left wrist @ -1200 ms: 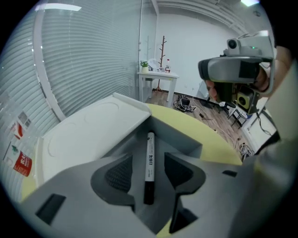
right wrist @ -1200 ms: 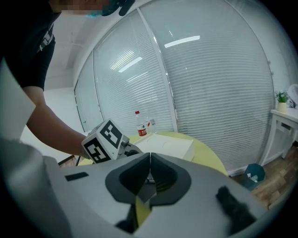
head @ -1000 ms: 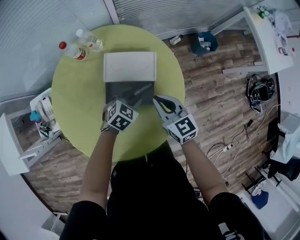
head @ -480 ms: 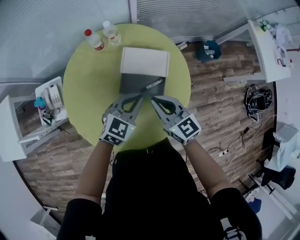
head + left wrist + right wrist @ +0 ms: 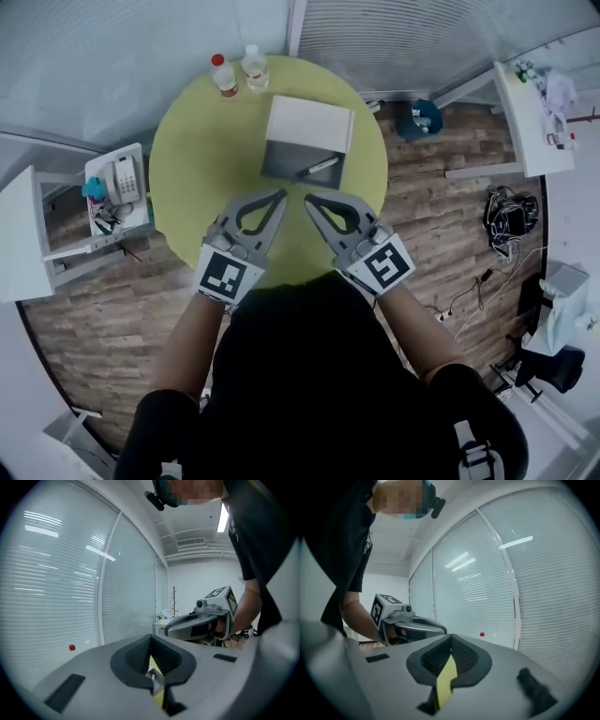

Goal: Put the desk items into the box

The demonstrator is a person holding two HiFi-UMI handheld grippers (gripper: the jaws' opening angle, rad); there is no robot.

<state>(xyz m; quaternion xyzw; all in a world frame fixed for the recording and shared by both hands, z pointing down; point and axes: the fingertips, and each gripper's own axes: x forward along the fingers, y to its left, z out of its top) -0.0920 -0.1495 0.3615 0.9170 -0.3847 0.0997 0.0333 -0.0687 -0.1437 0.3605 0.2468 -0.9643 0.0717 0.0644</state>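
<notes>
Two bottles [image 5: 234, 71] stood at the table's [image 5: 187, 159] far edge, the left gripper [image 5: 280, 193] hung fingers pressed together and empty, the pen [image 5: 319, 168] lay inside the open box [image 5: 309, 125], and the right gripper [image 5: 307, 198], likewise closed on nothing, was apparently held clear because packing looked finished.

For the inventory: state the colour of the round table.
Yellow-green; the table shows best in the head view.
</notes>
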